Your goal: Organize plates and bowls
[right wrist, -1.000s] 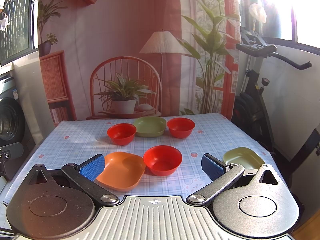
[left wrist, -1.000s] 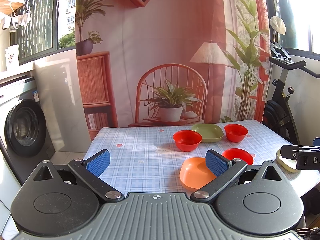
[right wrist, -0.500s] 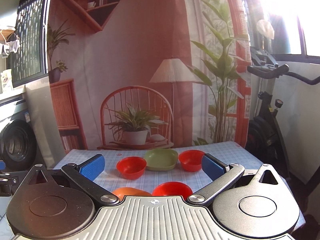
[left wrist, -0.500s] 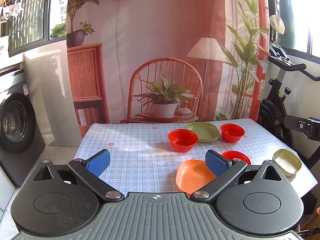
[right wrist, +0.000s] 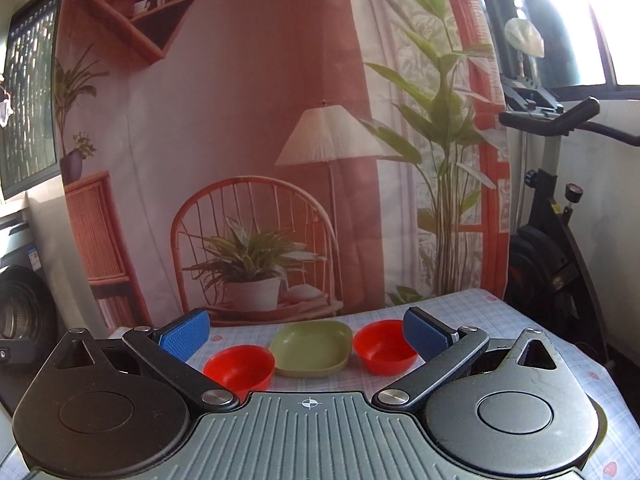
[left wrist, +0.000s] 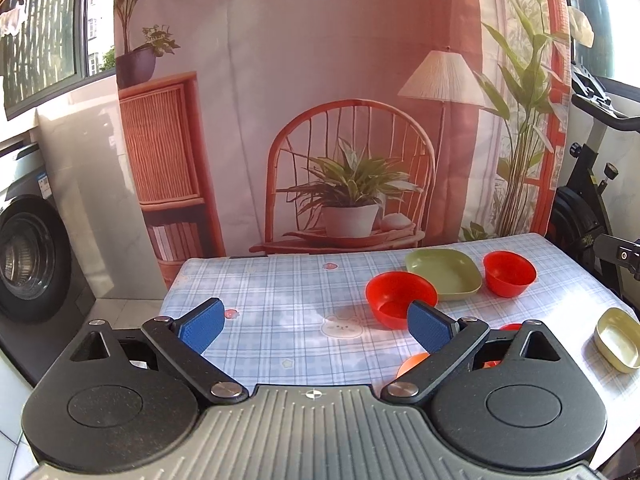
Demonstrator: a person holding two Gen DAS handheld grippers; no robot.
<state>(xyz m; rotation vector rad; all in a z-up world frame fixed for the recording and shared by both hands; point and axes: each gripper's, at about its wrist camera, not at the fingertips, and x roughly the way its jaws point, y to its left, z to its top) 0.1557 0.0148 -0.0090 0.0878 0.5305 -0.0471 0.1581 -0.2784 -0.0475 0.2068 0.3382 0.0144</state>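
A: What is the left gripper doing?

B: Its blue-padded jaws stand wide and are closing a little, with nothing between them but the blue checked tablecloth. A round red plastic bowl sits just beyond its right-hand pad.

A: And past that bowl?

B: A squarish olive-green plastic dish, then a second round red bowl, all ahead and to the right of the claw. A small pale yellow-green dish lies far right. An orange plate peeks out under the right finger.

A: The right gripper?

B: Spread wide, holding nothing. Ahead of it, between its pads, the same row: red bowl, green dish, and the other red bowl, partly behind the right-hand pad.
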